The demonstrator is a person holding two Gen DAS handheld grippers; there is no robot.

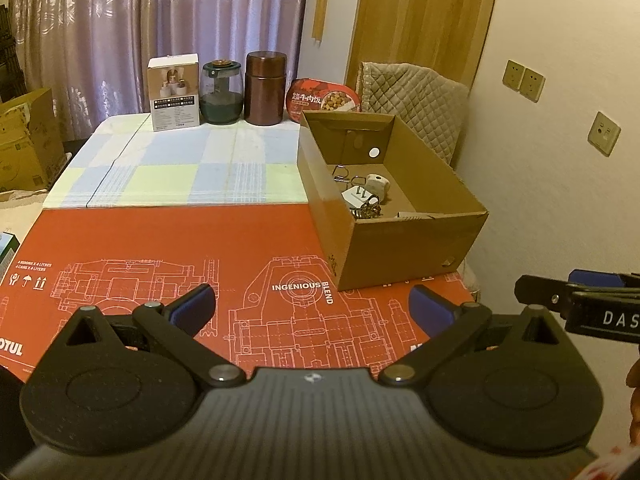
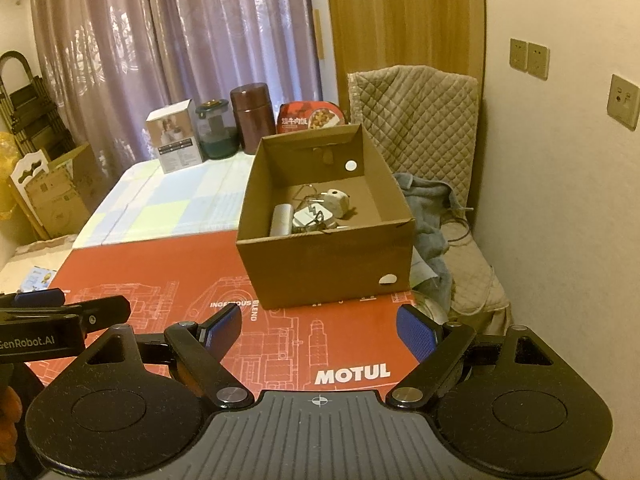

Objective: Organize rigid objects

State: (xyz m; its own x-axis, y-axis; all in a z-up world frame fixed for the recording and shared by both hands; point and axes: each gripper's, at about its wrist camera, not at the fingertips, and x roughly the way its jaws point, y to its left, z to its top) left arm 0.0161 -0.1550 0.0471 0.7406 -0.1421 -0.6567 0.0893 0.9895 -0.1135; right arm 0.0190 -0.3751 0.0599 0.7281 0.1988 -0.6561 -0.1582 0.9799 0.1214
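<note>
Cardboard box (image 2: 324, 256) sits beyond both spread, empty tongs (image 2: 318, 332).

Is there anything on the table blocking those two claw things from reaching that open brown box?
Nothing visible does. Only bare red printed cardboard sheet lies between the open left gripper, the open right gripper and the open brown cardboard box. Both are empty.

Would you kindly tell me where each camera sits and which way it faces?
Left wrist: on the left gripper, facing forward over the red mat toward the box; its open fingers show, the right gripper's tip at right.
Right wrist: on the right gripper, facing the box head-on; its open fingers show, the left gripper's tip at left.
Shared: box, mat, jars, curtain.
</note>
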